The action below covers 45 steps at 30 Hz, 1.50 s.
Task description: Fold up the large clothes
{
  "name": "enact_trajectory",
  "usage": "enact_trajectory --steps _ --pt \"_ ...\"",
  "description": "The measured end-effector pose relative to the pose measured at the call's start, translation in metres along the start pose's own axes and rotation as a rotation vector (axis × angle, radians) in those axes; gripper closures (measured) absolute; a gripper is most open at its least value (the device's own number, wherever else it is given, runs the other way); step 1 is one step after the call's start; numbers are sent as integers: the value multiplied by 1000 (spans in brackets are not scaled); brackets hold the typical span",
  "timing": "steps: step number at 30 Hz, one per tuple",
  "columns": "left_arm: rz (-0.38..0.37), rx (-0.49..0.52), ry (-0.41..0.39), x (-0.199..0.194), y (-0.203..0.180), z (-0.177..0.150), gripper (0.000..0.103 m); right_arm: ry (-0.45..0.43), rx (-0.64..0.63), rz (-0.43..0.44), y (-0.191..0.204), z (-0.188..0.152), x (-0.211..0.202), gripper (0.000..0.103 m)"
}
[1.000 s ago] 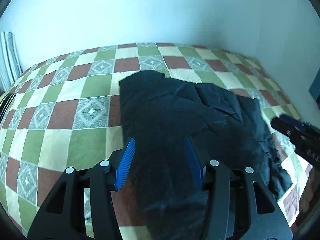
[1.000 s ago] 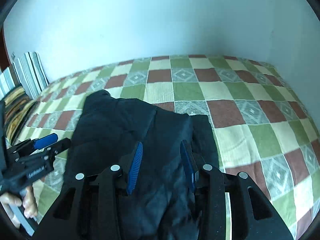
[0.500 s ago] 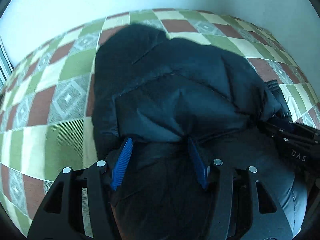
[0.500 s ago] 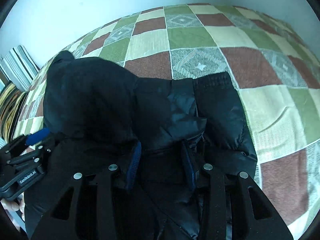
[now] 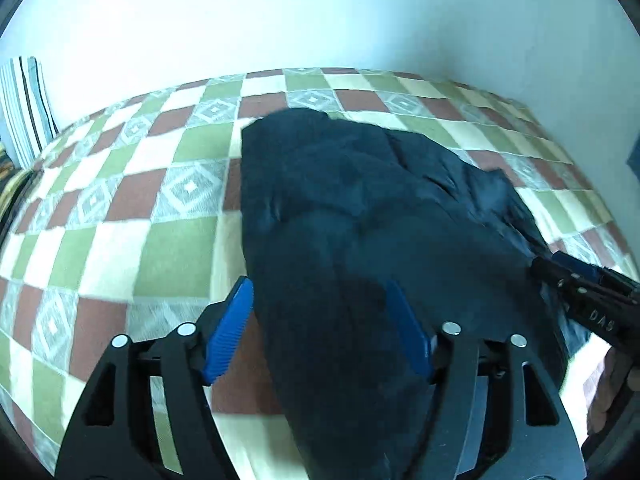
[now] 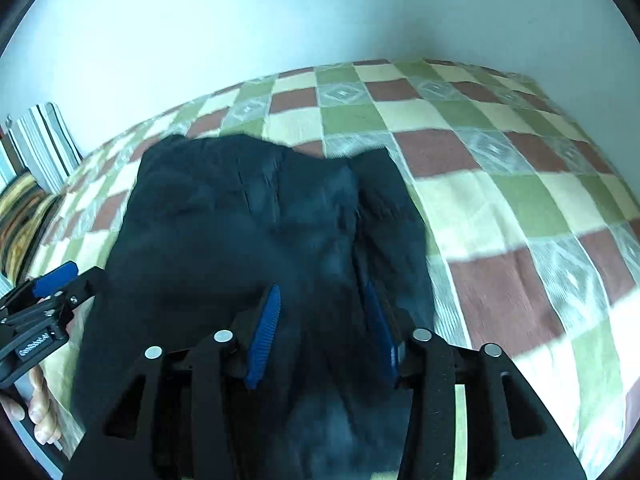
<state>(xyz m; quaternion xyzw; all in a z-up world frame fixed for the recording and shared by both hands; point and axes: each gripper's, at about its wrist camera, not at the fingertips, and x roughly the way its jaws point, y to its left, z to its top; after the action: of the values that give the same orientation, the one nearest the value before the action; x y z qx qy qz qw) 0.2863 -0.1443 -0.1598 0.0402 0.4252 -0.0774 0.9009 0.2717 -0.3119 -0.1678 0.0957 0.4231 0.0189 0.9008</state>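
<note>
A large dark navy padded jacket (image 5: pixel 360 216) lies bunched on the checkered bedspread (image 5: pixel 120 208); it also shows in the right wrist view (image 6: pixel 240 220). My left gripper (image 5: pixel 320 320) is open, its blue pads spread over the jacket's near left edge, fabric lying between them. My right gripper (image 6: pixel 320 328) is open above the jacket's near right part, fabric between its pads. Each gripper shows at the other view's edge: the right one (image 5: pixel 580 284), the left one (image 6: pixel 52 284).
The bedspread (image 6: pixel 520 200) of green, cream and brown squares stretches to a pale wall behind. Striped pillows (image 5: pixel 24 112) stand at the far left, also in the right wrist view (image 6: pixel 40 148). The person's fingers (image 6: pixel 40 416) show at the lower left.
Both grippers have pulled back and up from the jacket after dipping close to it. The jacket now lies more bunched, with its top folded over.
</note>
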Motion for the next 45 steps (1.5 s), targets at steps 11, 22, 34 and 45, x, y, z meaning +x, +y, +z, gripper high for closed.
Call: enact_trajectory --steps 11,22,34,45 --pt "39 43 43 38 -15 -30 31 75 102 55 -17 -41 39 49" --pt "71 -20 -52 -9 -6 -34 15 -42 86 -3 -2 -45 -18 41" --pt "84 -7 -100 -42 -9 -50 13 -91 102 -5 -13 -56 -46 36" --pt "115 -11 -134 -82 -7 -61 11 -152 106 -24 -9 -63 -88 26"
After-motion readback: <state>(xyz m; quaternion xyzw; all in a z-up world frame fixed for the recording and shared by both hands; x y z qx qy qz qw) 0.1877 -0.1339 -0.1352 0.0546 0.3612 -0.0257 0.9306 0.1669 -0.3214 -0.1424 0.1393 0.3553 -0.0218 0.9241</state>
